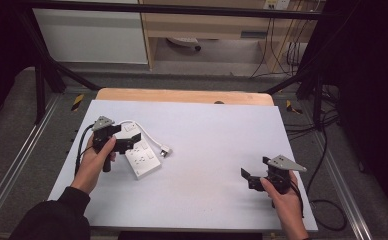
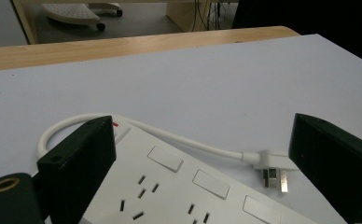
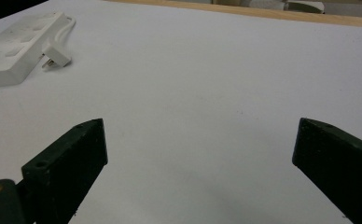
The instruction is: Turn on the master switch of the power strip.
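The person wore a dark sleeve on the left arm. Each hand carried a black gripper, the left gripper and right gripper, topped by a grey three-cornered plate, with blocky black jaws bearing small screw holes and a black cable trailing behind.

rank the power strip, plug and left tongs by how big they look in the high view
1. Power strip, clearly the largest.
2. Left tongs, somewhat smaller; they sit over the strip and nearer the camera, so their true size next to it is unsure.
3. Plug, by far the smallest.
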Action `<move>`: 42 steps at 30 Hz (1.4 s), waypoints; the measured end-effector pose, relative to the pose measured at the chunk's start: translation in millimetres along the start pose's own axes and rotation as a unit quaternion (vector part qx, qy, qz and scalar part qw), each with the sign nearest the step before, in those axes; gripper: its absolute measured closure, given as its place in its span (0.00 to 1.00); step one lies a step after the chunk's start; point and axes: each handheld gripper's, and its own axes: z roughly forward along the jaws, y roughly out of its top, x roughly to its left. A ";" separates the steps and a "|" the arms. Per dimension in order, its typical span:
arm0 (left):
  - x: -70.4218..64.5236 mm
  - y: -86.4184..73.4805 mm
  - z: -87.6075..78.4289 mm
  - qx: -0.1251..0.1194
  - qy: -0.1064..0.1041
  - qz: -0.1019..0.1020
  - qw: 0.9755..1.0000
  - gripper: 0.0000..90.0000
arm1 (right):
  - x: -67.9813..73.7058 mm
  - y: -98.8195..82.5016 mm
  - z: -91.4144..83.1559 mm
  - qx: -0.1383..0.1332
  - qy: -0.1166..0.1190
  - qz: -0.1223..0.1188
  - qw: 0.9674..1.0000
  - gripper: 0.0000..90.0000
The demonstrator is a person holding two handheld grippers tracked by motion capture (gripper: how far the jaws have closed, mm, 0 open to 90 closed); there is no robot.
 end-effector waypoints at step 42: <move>-5.5 -32.7 -65.7 -0.007 -0.003 -0.005 1.000 0.08 | -1.6 0.1 -0.3 0.000 -0.001 0.001 1.000 0.04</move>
